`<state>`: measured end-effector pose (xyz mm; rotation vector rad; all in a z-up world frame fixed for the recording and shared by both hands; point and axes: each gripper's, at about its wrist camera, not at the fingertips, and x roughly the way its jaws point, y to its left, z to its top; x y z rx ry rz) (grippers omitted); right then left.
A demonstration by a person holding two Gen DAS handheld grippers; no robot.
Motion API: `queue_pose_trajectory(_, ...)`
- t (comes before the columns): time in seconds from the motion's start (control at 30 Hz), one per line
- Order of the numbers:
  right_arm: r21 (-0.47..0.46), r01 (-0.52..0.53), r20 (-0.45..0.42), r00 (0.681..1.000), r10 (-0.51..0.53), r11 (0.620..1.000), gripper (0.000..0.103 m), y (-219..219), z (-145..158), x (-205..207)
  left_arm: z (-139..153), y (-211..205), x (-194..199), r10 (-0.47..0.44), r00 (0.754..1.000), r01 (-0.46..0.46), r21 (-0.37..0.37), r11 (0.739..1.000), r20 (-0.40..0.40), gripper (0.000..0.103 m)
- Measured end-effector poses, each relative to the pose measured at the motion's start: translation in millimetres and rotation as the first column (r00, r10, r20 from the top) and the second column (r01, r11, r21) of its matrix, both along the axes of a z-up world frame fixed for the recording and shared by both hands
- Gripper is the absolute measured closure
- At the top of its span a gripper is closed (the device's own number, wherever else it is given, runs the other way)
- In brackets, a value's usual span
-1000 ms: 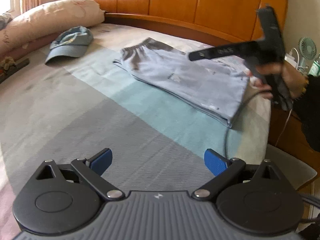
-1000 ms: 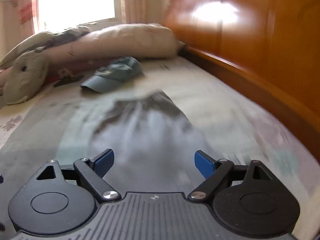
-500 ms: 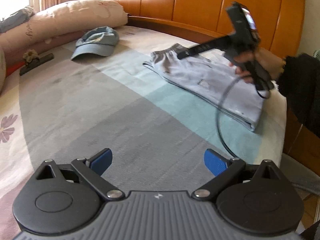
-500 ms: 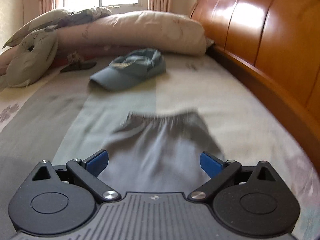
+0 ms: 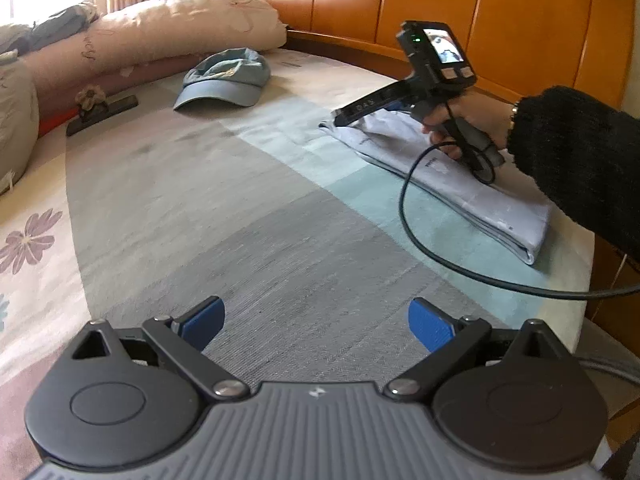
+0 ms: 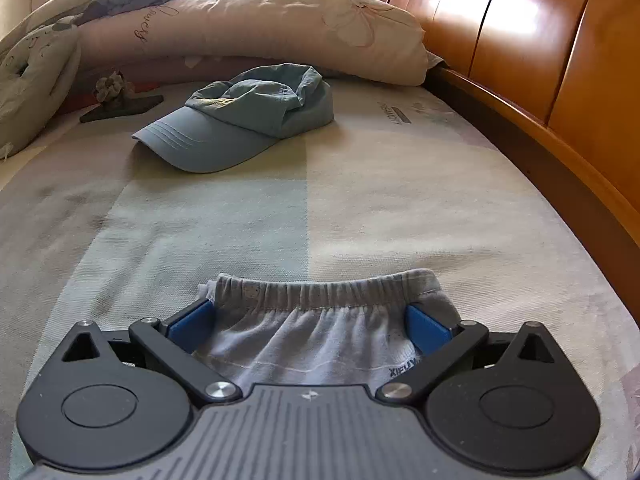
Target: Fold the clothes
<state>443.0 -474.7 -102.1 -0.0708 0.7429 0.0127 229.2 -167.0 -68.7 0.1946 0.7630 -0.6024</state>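
The elastic waistband (image 6: 320, 292) between the opening right tongs (image 6: 310, 326) is seen only from the right wrist, whereas the left tongs (image 5: 316, 322), spread apart over bare bed (image 5: 280, 240), and the folded shorts (image 5: 460, 176) are shown whole from the left wrist.

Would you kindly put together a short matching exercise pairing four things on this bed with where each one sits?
Things:
1. cap
2. shorts
3. pillow
4. left tool

Places:
A. under the right tool, waistband between its fingers
B. against the headboard, behind the cap
C. over bare grey bedsheet, nothing between its fingers
D. on the bedsheet between pillow and shorts

Pairs: 1-D, 2-A, 3-B, 4-C
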Motion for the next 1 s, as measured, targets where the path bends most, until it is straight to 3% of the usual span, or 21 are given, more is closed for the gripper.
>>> queue_pose_trajectory(0.17,-0.027,0.002,-0.025,1.000,-0.003,1.000,0.002,7,18,-18,6,-1,-7,-0.006,0.999,0.006,-0.006,1.000,0.039,0.005)
queue_pose_trajectory(0.47,0.035,-0.007,-0.073,0.997,0.009,0.999,0.001,21,51,-113,15,-11,-23,-0.012,1.000,0.012,-0.025,1.000,0.022,0.005)
queue_pose_trajectory(0.77,0.112,0.083,-0.155,0.986,-0.065,0.990,0.000,20,29,-184,23,-18,-49,-0.032,0.999,0.032,-0.041,0.999,0.009,0.005)
queue_pose_trajectory(0.87,0.153,0.122,-0.182,0.979,-0.093,0.981,0.000,21,15,-202,24,-18,-57,-0.039,0.999,0.039,-0.030,0.999,0.011,0.005)
queue_pose_trajectory(1.0,0.133,0.136,-0.165,0.980,-0.113,0.982,0.000,32,14,-231,25,-19,-64,-0.034,0.999,0.034,0.016,0.999,0.019,0.005)
